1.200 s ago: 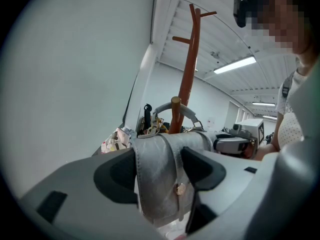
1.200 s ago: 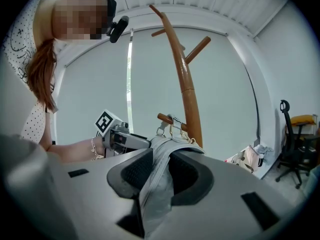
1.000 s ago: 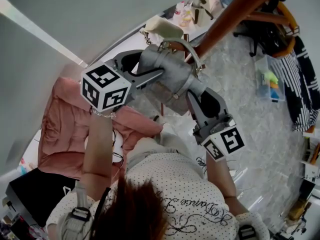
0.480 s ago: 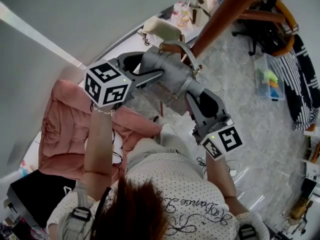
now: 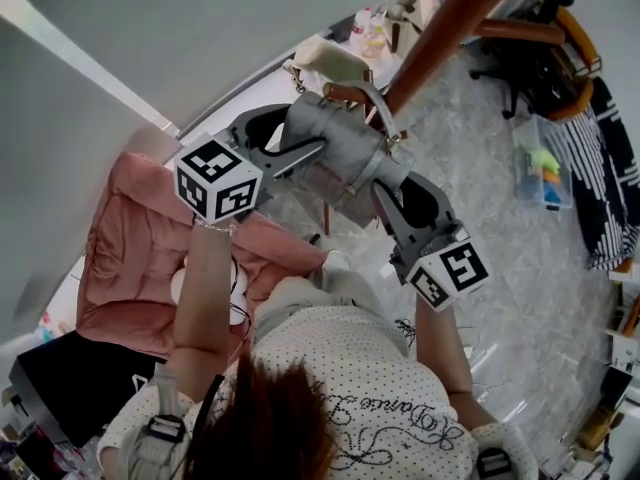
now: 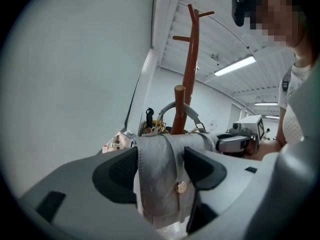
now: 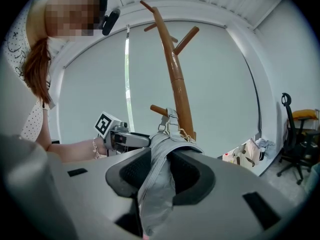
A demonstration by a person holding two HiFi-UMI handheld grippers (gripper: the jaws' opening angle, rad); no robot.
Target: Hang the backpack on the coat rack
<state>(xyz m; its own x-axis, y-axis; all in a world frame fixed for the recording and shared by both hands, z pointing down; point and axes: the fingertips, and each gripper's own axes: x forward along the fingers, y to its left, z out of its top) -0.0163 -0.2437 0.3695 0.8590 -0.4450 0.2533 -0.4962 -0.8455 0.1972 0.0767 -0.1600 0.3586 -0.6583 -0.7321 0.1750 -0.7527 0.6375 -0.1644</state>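
A grey backpack (image 5: 340,158) hangs high against the brown coat rack (image 5: 450,18), its top handle (image 5: 378,96) looped over a short peg (image 5: 340,92). My left gripper (image 5: 300,136) is shut on a buttoned strap flap of the backpack (image 6: 157,174), with both pads against it. My right gripper (image 5: 388,190) is on the other side and its jaws are opening. A fold of backpack fabric (image 7: 156,184) lies between them, resting on the left pad and apart from the right one. In the right gripper view the handle (image 7: 171,118) sits on the peg (image 7: 158,110).
A pink padded seat (image 5: 130,258) lies below left. A cream bag (image 5: 330,56) and small items stand along the wall. An office chair (image 5: 560,18), a clear bin (image 5: 540,163) and striped cloth (image 5: 610,178) are at the right on the marble floor.
The backpack and both grippers stay by the peg. The right gripper has drifted slightly down and right in the head view.
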